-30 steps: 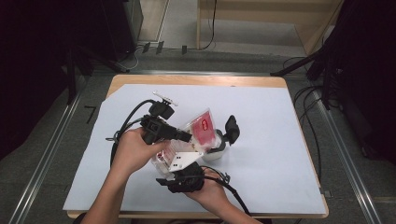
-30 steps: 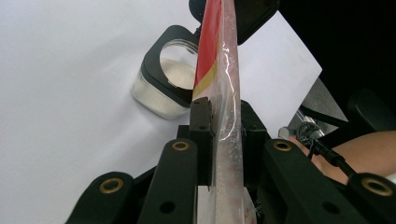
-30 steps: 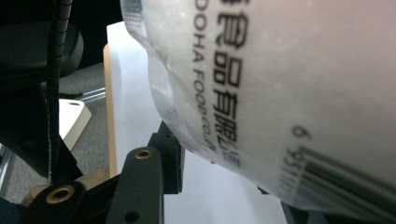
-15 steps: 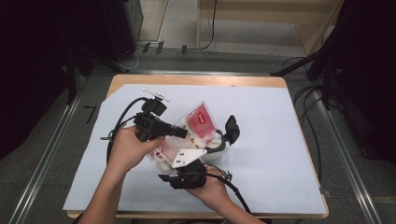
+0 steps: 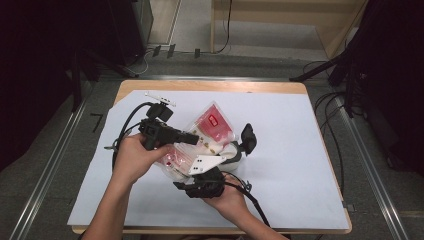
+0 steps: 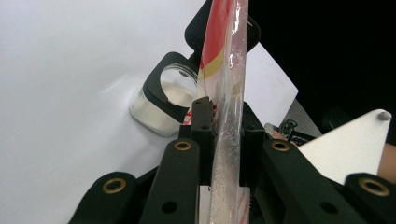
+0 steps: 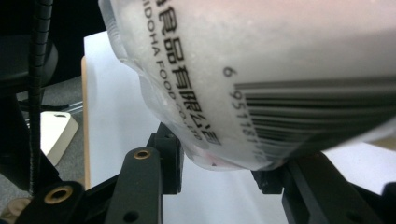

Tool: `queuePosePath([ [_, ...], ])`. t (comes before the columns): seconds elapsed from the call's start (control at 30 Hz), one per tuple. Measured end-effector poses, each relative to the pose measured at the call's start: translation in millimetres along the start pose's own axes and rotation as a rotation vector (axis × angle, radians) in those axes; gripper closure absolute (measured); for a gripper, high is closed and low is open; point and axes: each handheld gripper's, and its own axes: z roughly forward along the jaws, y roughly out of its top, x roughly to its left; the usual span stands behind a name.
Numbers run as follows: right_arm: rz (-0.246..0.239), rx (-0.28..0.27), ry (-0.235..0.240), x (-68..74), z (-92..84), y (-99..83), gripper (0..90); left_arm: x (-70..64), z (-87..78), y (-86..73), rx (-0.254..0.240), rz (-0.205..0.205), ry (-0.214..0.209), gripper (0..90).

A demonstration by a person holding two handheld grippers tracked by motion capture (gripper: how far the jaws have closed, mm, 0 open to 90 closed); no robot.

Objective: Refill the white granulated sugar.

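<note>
Nearest you, your right gripper (image 5: 202,186) pinches the bulging bottom end of the sugar pouch (image 5: 207,132), the pack wedged between its jaws. Your left gripper (image 5: 165,132) is clamped flat on the pouch's thin side edge. Compared with a second ago, the pouch has swung up and tilted over the open plastic jar (image 5: 234,155) on the white sheet (image 5: 300,165), so pouring looks close; keep both grips firm
</note>
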Motion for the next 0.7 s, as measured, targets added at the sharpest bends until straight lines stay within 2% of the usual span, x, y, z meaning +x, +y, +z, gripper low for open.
queuePosePath([
  [0.27,0.017,-0.014,-0.009,-5.8,-2.7,-0.8,60.1,3.3,-5.1,-0.9,-0.013,-0.005,-0.008,83.0],
  [0.53,0.058,-0.029,-0.023,-13.7,-7.0,-1.5,59.0,5.4,-9.3,-1.8,-0.024,0.001,-0.006,83.3],
  [0.7,0.074,-0.031,-0.034,-17.7,-8.8,-2.1,58.3,4.8,-10.2,-2.5,-0.022,0.022,0.001,83.9],
])
